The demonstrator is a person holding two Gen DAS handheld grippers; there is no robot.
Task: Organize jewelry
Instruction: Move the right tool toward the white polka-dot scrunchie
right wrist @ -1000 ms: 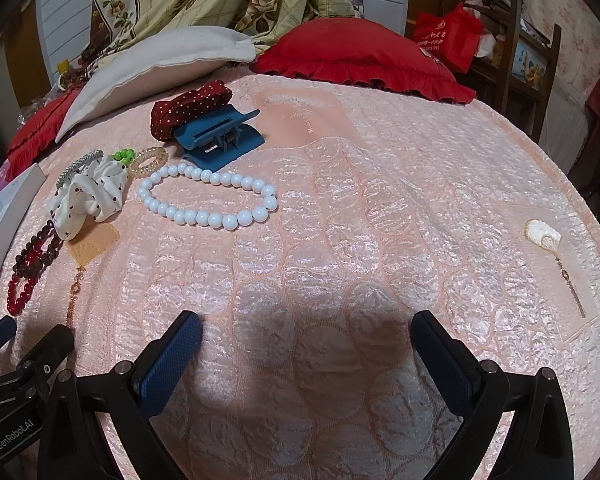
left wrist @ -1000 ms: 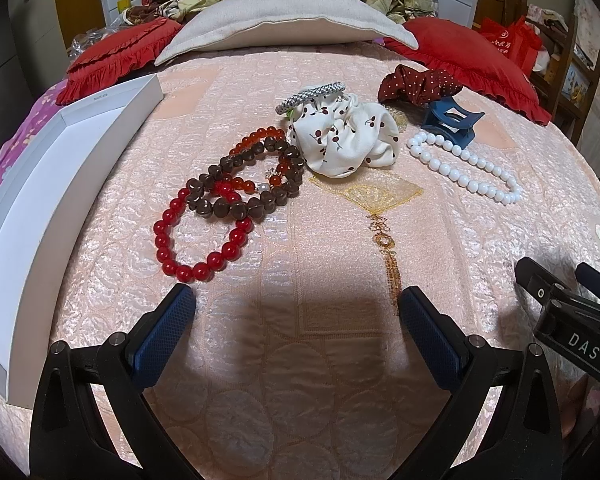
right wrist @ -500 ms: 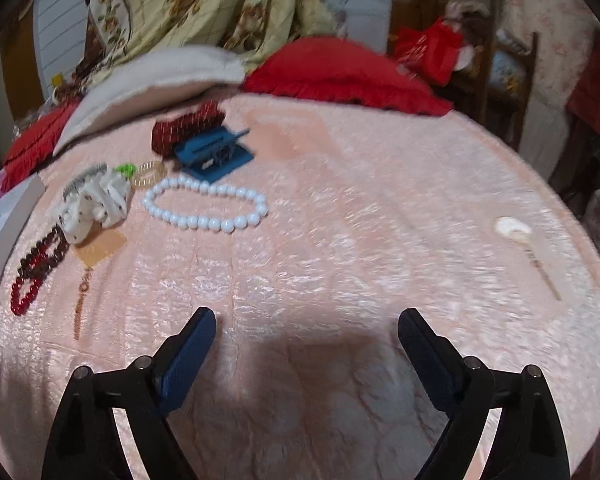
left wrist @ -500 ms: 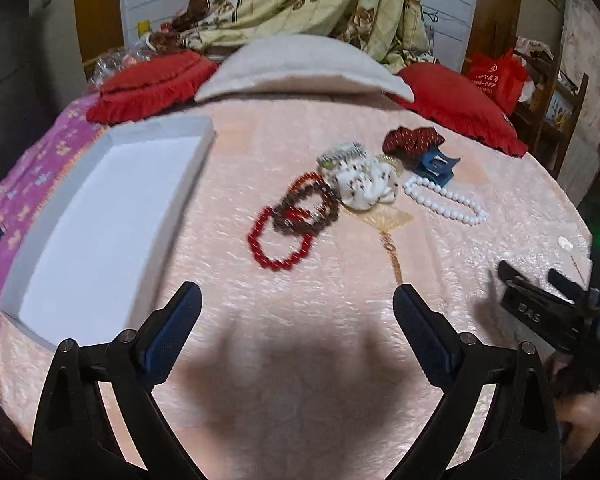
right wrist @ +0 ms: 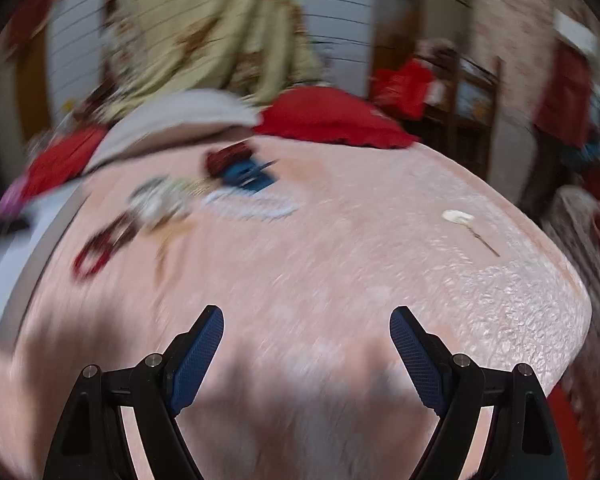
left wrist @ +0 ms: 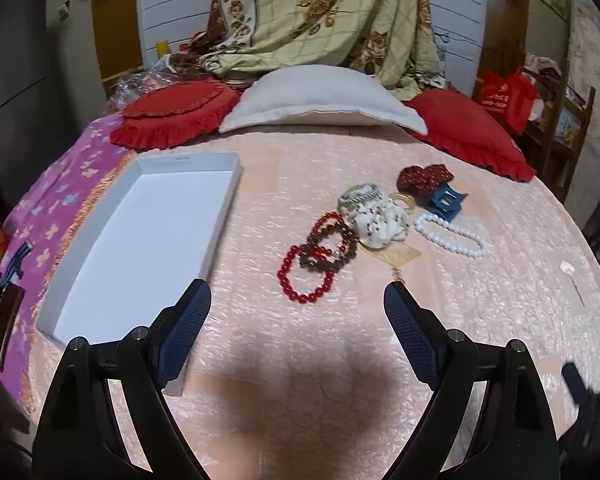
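On the pink quilted bed lie a red bead bracelet (left wrist: 305,280), dark brown bead bracelets (left wrist: 329,245), a white spotted scrunchie (left wrist: 380,220), a white pearl necklace (left wrist: 452,234), a blue claw clip (left wrist: 446,201) and a dark red scrunchie (left wrist: 424,178). An empty white box (left wrist: 140,240) sits to their left. My left gripper (left wrist: 298,300) hovers high in front of them, its jaws closing with nothing between them. My right gripper (right wrist: 306,320) is also closing on nothing. The right wrist view is blurred; the clip (right wrist: 246,174) and red bracelet (right wrist: 94,258) show far left.
Red cushions (left wrist: 180,114) and a grey pillow (left wrist: 320,102) line the bed's far end, under a draped floral blanket (left wrist: 324,20). A small white hairpin (right wrist: 458,218) lies alone on the right of the quilt. A wooden shelf (left wrist: 556,128) stands beyond the right edge.
Both grippers have pulled back and up from the bed, so the jewelry looks smaller and the whole white box shows. Both pairs of jaws have narrowed slightly. The right wrist view swung right and blurred.
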